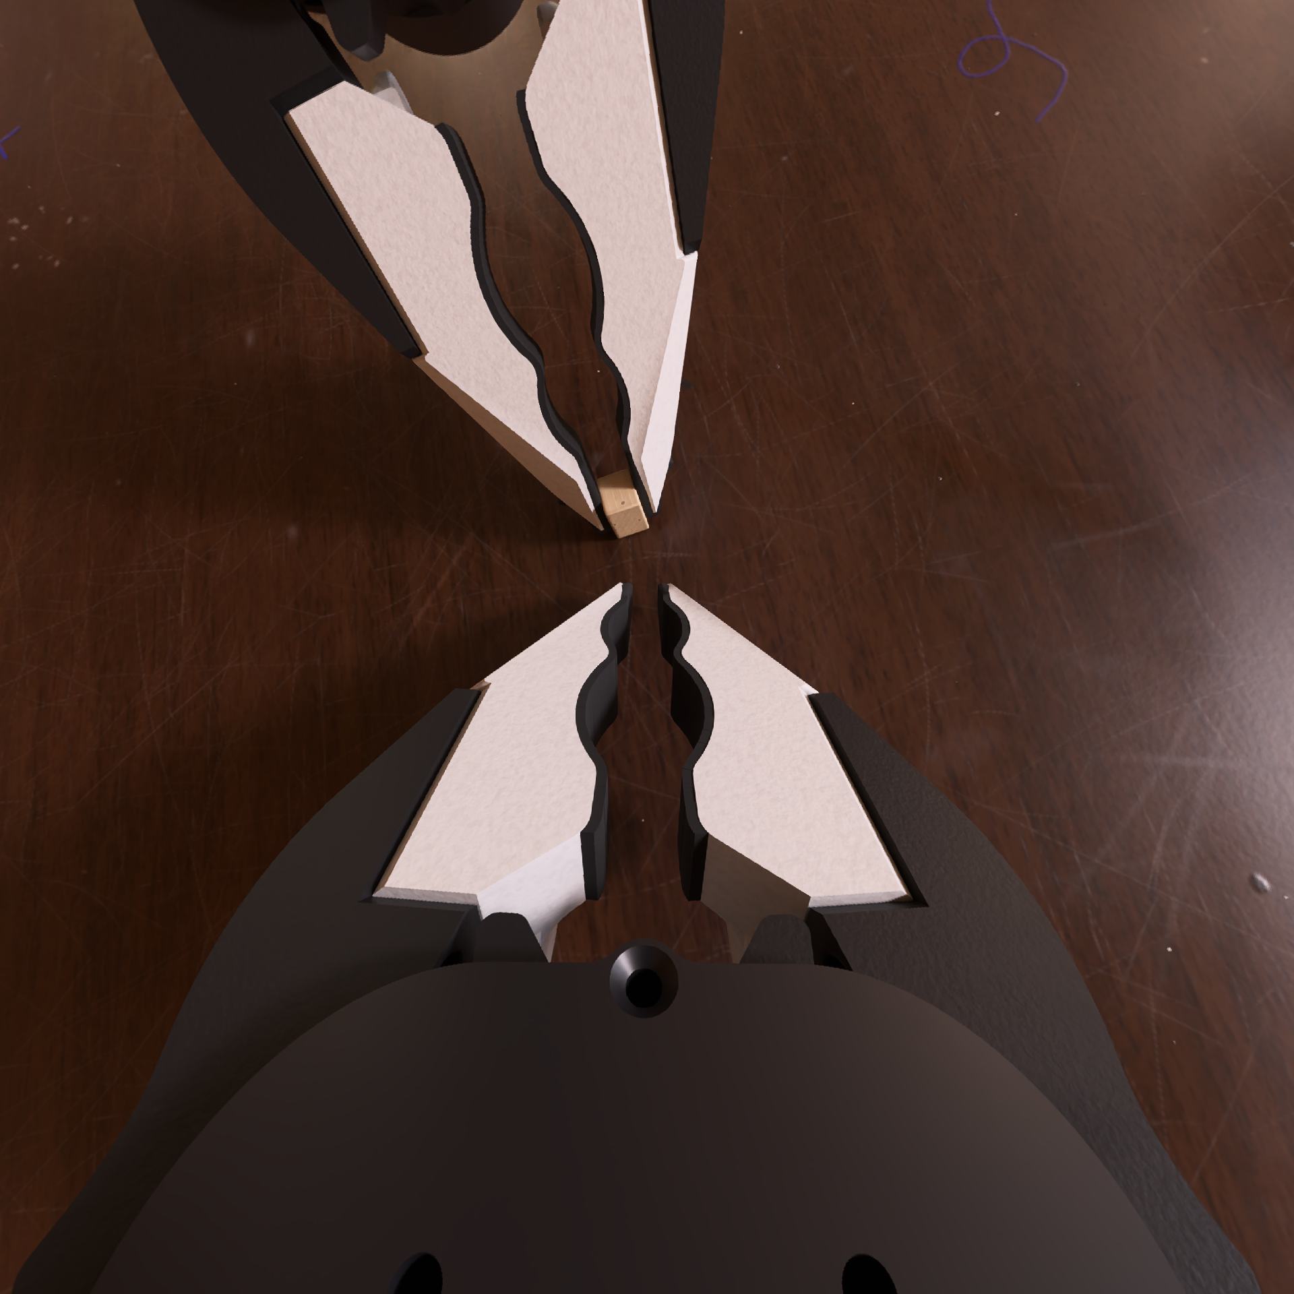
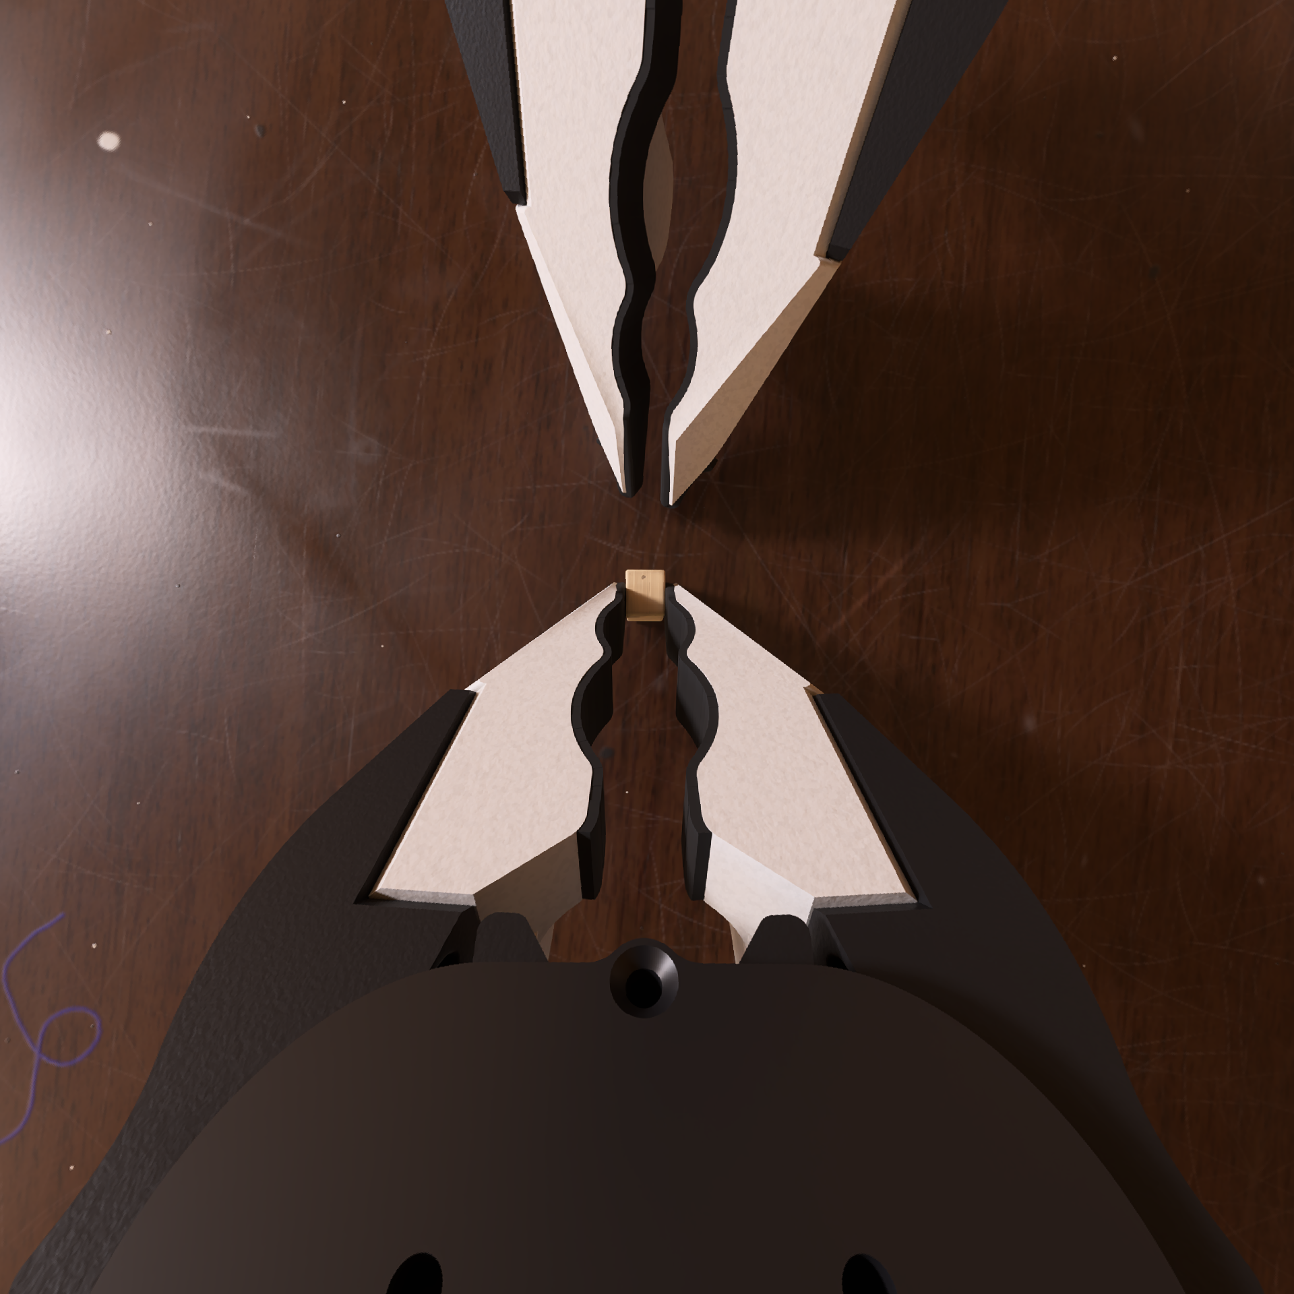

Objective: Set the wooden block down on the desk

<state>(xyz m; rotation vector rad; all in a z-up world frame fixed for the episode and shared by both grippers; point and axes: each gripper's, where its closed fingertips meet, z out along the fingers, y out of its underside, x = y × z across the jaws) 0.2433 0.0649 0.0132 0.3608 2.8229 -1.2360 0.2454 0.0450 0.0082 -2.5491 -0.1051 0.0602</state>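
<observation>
A small light wooden block [image 2: 645, 592] sits between the fingertips of my right gripper [image 2: 645, 595], which is shut on it. In the left wrist view the same block [image 1: 622, 510] shows pinched at the tips of the right gripper [image 1: 624, 515], very low over the dark wooden desk [image 1: 980, 490]; I cannot tell if it touches. My left gripper [image 1: 644, 589] points tip to tip at the right one, a short way from the block. Its jaws are nearly together with only a thin gap and hold nothing. It also shows in the right wrist view [image 2: 651, 496].
The desk [image 2: 1050, 490] is scratched dark brown wood with a bright glare patch [image 2: 42, 434]. A thin purple scribble [image 1: 1015, 63] marks the surface to one side; it also shows in the right wrist view [image 2: 49, 1015].
</observation>
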